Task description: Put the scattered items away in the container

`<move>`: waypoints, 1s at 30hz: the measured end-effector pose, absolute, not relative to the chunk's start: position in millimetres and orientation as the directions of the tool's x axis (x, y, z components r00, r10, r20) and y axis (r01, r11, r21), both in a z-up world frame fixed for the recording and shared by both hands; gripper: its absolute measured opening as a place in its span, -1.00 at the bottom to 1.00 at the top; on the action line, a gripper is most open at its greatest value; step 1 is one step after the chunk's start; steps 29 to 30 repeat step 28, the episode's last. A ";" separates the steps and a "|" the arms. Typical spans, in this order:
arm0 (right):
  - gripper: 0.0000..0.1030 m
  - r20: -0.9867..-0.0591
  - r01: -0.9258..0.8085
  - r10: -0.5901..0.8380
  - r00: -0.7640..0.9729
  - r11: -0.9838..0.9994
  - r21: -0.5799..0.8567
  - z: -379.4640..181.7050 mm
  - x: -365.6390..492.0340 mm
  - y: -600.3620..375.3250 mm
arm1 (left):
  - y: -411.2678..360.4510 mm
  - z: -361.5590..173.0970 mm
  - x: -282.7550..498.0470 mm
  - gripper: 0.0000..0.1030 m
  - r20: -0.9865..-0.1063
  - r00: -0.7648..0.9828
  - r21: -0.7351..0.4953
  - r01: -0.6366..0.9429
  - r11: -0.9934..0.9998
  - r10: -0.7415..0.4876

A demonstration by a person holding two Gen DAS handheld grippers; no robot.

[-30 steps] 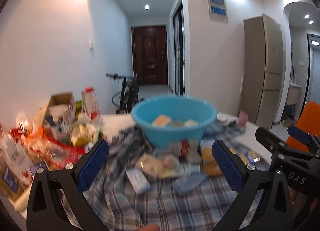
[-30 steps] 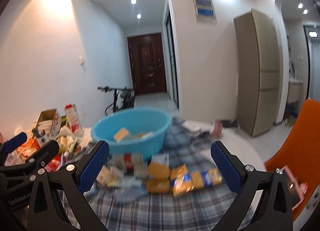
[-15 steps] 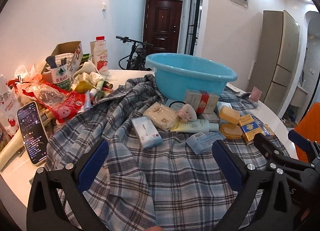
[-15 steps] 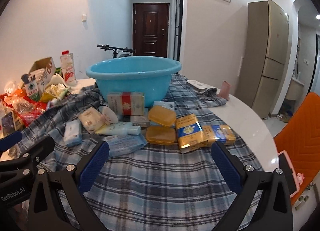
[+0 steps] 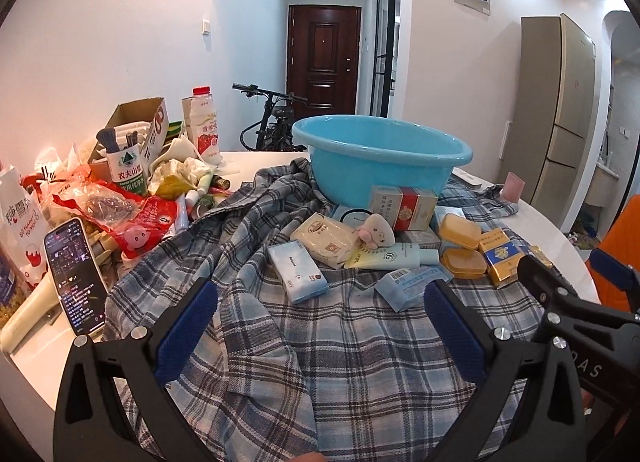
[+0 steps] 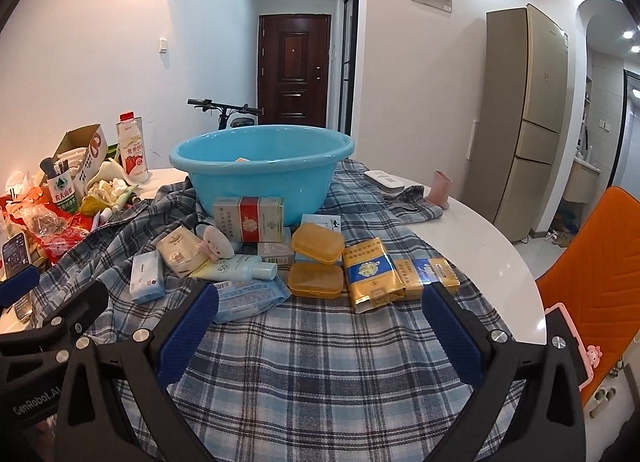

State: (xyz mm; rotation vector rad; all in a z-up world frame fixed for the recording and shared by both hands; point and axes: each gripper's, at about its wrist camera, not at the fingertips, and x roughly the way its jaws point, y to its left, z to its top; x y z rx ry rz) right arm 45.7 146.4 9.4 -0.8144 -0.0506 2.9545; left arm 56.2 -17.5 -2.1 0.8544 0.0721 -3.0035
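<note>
- Both grippers, left gripper (image 5: 320, 326) and right gripper (image 6: 320, 326), gape wide with nothing between the fingers, hovering over bare plaid cloth (image 6: 320, 374).
- Scattered items bunch against the blue basin (image 6: 262, 169), mid-table; gold packs (image 6: 370, 274) sit nearest the table's right edge (image 6: 508, 262).

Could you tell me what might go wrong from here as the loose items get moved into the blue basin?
1. The items lie on a rumpled plaid cloth that also runs under the blue basin; a finger snagging a fold could drag everything.
2. The upper orange case overlaps the lower one; gripping one may knock the other.
3. The left gripper and right gripper, both open, hover side by side and could collide.
</note>
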 end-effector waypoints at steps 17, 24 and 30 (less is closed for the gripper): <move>1.00 -0.519 -0.058 0.077 -0.851 -0.997 -0.053 4.5 40.9 138.3 | -23.5 -4.8 54.9 0.99 -0.527 -0.850 -0.025 0.043 -0.999 -0.024; 1.00 -0.515 -0.063 0.074 -0.854 -0.997 -0.040 1.4 41.8 139.5 | -22.3 -6.1 54.3 0.99 -0.518 -0.855 -0.031 0.043 -0.999 -0.021; 1.00 -0.521 -0.057 0.064 -0.851 -0.998 -0.029 -0.2 40.9 140.9 | -23.1 -5.7 55.0 0.99 -0.516 -0.857 -0.046 0.042 -0.998 -0.012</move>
